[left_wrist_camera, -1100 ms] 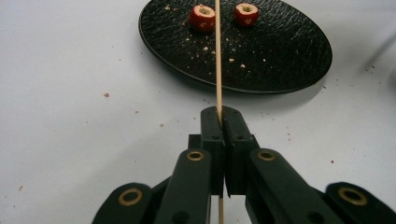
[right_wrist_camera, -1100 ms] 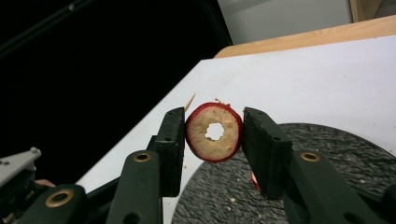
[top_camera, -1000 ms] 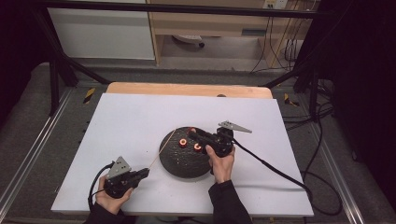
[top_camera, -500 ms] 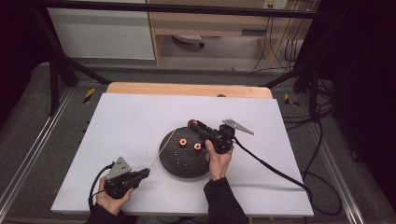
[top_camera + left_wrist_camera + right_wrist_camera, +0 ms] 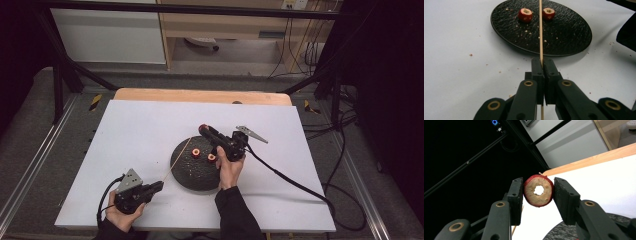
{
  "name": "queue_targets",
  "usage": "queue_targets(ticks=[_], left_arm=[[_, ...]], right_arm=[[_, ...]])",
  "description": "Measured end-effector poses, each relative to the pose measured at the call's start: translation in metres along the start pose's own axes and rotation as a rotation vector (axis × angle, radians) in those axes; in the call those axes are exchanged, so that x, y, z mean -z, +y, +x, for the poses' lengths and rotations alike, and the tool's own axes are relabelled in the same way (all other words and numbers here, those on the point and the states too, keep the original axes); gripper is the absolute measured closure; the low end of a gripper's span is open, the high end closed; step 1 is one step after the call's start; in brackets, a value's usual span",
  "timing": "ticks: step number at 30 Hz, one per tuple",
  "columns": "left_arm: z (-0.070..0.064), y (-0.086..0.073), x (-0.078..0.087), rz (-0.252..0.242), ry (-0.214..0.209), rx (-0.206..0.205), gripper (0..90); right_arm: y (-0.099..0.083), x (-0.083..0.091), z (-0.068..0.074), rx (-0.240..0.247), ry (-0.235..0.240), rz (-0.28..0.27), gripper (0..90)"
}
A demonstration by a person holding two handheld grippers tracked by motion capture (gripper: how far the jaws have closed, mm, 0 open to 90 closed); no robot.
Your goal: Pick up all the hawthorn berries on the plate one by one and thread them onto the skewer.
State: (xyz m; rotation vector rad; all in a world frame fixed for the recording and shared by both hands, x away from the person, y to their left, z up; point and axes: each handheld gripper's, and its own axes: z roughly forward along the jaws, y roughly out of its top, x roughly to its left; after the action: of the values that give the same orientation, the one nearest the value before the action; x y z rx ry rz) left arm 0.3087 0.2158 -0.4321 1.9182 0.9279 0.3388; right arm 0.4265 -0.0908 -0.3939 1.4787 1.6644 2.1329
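A black round plate lies mid-table with two red cored fruit pieces on it. My right gripper is raised over the plate's far edge, shut on a third cored fruit piece whose hole faces the camera. Near the front left, my left gripper is shut on a thin wooden skewer. The skewer slants up over the plate toward the right gripper.
The white table top ends in a wooden strip at the far side. A black cable trails right from the right gripper. Crumbs dot the plate and the table near it. Dark frame bars stand around the table.
My right gripper has risen from the plate with a fruit piece and moved toward the far left. The left gripper and the skewer have stayed put.
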Motion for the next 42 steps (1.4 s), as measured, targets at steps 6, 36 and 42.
queue_targets(ticks=[6, 36, 42], left_arm=[[-0.006, 0.001, -0.004, -0.007, -0.008, 0.013, 88.2], [-0.021, 0.007, -0.016, -0.031, -0.029, 0.088, 88.4], [-0.028, 0.008, -0.017, -0.032, -0.009, 0.117, 88.4]], right_arm=[[-0.002, -0.003, -0.002, -0.009, -0.002, -0.022, 60.8], [-0.015, -0.005, -0.001, 0.014, 0.025, -0.071, 60.9], [-0.019, -0.005, 0.000, 0.027, 0.025, -0.080, 61.0]])
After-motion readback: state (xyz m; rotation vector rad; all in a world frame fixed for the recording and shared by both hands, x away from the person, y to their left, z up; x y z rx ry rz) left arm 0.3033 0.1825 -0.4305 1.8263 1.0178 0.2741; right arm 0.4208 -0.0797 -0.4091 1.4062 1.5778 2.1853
